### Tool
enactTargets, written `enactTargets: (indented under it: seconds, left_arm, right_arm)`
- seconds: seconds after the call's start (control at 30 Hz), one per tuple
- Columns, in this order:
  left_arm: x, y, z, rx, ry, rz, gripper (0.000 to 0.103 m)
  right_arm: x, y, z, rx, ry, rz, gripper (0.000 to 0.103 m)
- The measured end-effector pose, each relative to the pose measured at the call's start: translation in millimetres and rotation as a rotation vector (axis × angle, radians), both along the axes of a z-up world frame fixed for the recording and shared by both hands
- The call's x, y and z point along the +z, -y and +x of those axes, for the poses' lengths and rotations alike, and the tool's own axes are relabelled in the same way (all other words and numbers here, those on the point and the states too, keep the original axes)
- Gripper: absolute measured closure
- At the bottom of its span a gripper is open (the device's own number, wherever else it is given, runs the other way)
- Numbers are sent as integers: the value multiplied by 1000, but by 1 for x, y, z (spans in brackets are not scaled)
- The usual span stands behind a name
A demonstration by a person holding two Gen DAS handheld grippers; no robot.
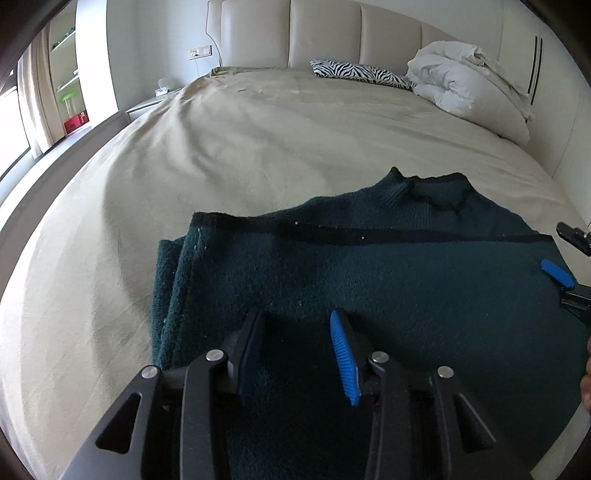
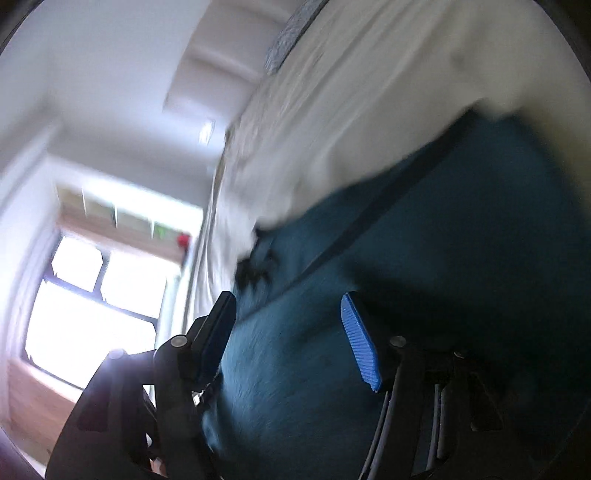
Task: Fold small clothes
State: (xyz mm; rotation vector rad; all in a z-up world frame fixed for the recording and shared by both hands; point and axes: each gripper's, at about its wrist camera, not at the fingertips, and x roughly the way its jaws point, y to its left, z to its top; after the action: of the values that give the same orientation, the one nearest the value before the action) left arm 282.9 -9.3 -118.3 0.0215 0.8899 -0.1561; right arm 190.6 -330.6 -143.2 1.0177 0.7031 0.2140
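A dark teal knitted sweater lies on the beige bed sheet, its collar at the far side and a fold stacked along its left edge. My left gripper hovers over the near part of the sweater, open, with nothing pinched between its blue pad and its black finger. My right gripper shows at the sweater's right edge, fingers apart. In the blurred right wrist view the right gripper stands open over the teal sweater; the cloth lies under it, not clamped.
A bundled white duvet and a zebra-print pillow lie by the padded headboard. A nightstand stands left of the bed, with a window and shelves beyond. Bare sheet stretches left of and beyond the sweater.
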Motion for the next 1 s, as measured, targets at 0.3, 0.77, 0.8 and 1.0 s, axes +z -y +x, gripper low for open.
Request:
enactTargets:
  seconds: [0.3,0.77,0.8,1.0]
  left_arm:
    - [7,3,-8,13,10,33,62]
    - [14,5,-55,0,11,90,60]
    - [14,5,-55,-2,11,90,60]
    - [13,4,-58,-2,13,86,58]
  right_arm:
    - [21,20,-48,-138,-13,-36,59]
    - [-22,-112,-56,212,-65,-5,61]
    - [-21,-98,-59,171,-61,-3,61]
    - [-20,-23,-100,-74,-60,5,61]
